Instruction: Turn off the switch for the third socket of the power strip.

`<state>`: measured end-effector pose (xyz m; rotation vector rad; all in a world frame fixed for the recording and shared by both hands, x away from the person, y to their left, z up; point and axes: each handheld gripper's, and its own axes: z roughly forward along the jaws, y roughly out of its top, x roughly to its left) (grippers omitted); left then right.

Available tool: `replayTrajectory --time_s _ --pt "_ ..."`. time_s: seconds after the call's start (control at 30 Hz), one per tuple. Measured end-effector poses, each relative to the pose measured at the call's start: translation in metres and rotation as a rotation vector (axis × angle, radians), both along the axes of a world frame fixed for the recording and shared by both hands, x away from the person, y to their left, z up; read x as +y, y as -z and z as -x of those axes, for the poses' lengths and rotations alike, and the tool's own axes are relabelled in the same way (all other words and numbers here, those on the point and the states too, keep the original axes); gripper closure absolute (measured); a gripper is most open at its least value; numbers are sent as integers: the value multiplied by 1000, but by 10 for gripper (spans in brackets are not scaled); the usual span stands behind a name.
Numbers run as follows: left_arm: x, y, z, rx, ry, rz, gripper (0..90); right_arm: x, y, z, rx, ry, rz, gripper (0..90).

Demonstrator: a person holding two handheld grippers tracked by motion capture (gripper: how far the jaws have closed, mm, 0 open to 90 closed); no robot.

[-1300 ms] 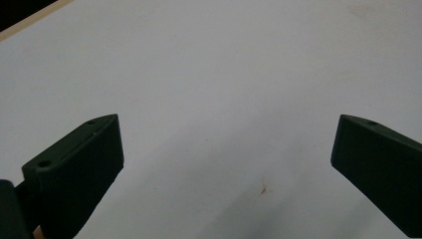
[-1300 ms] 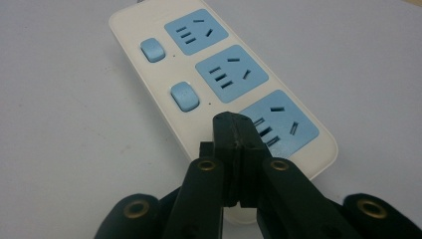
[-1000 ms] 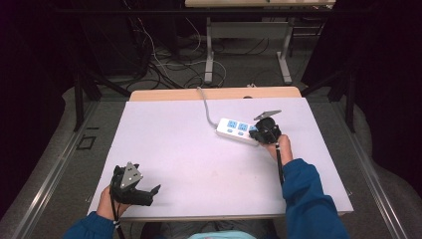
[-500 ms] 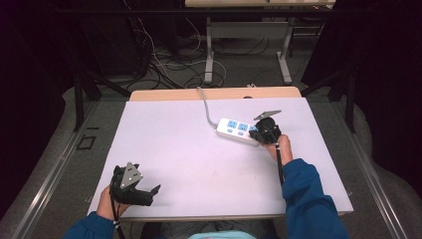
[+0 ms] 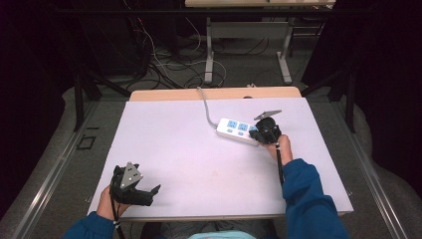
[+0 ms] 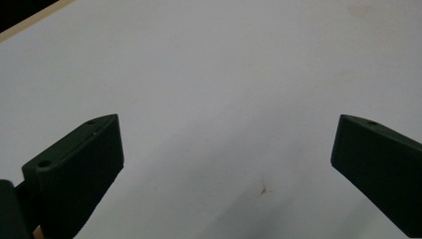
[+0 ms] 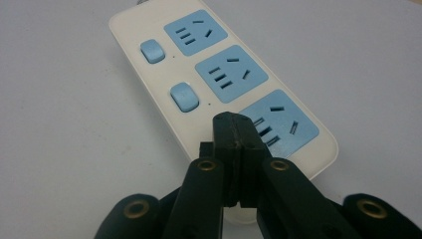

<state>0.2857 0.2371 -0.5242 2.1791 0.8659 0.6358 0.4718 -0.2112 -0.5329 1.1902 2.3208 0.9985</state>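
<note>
A pale lilac-white surface (image 5: 199,159) with a wooden strip along its far edge stands in a dim room; behind it, tangled cables (image 5: 164,59) lie on the grey floor beside the metal legs of another table (image 5: 209,50), and black curtains close off both sides.

The power strip (image 5: 238,130) lies on the right half of the surface, towards the far edge, its grey cord (image 5: 205,105) running back over the wooden strip. It is cream-white and long with rounded corners, carrying three light-blue socket panels in a row and small blue rocker switches beside them.

The right tongs (image 7: 238,130) are clenched, tips pressed together with nothing between them, resting over the strip's near end at the last socket. The left tongs (image 6: 226,159) are released, jaws wide apart over the bare surface at the near left corner.
</note>
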Motion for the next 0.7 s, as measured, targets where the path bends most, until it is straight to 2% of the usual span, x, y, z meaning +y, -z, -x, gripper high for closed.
replayTrajectory --time_s 0.53,0.6,0.7 --pt "0 0 0 -2 0 -2 0 0 1 0 -6 -4 -14 900" --pt "0 -1 0 -7 0 -13 0 0 0 0 -7 -8 6 900" --pt "0 0 0 -3 0 -2 0 1 -1 0 -9 -10 20 900"
